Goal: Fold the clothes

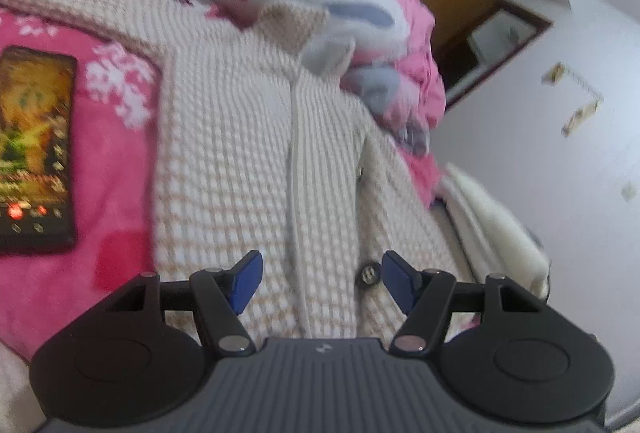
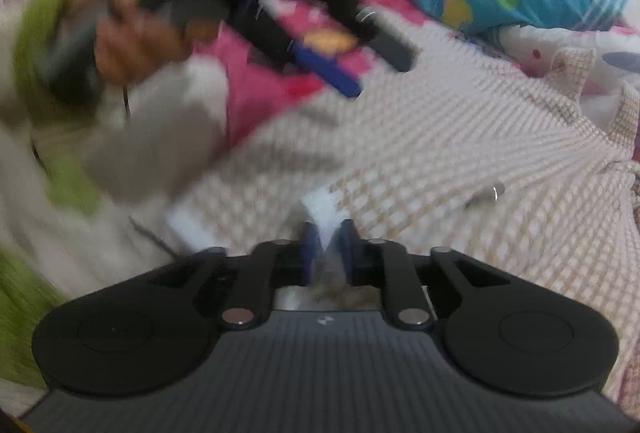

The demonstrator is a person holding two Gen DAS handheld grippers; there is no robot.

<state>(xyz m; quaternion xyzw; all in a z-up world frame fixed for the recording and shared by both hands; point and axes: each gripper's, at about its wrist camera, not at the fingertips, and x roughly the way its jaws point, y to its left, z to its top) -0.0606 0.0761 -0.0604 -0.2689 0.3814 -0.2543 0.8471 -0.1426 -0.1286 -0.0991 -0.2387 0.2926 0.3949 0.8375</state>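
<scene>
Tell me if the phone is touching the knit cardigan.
Apart. The left wrist view shows the phone lying on the pink blanket, a pink strip separating it from the knit cardigan.

Right gripper [image 2: 327, 247] fingers narrowly apart around white cloth [image 2: 323, 211], cream cardigan [image 2: 460, 137]

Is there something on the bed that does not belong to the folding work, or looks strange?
Yes. A phone with its screen lit lies on the pink blanket, just beside the cream knitted cardigan's edge. It is no clothing and could get in the way of a fold. The cardigan itself lies spread out, button side up.
</scene>
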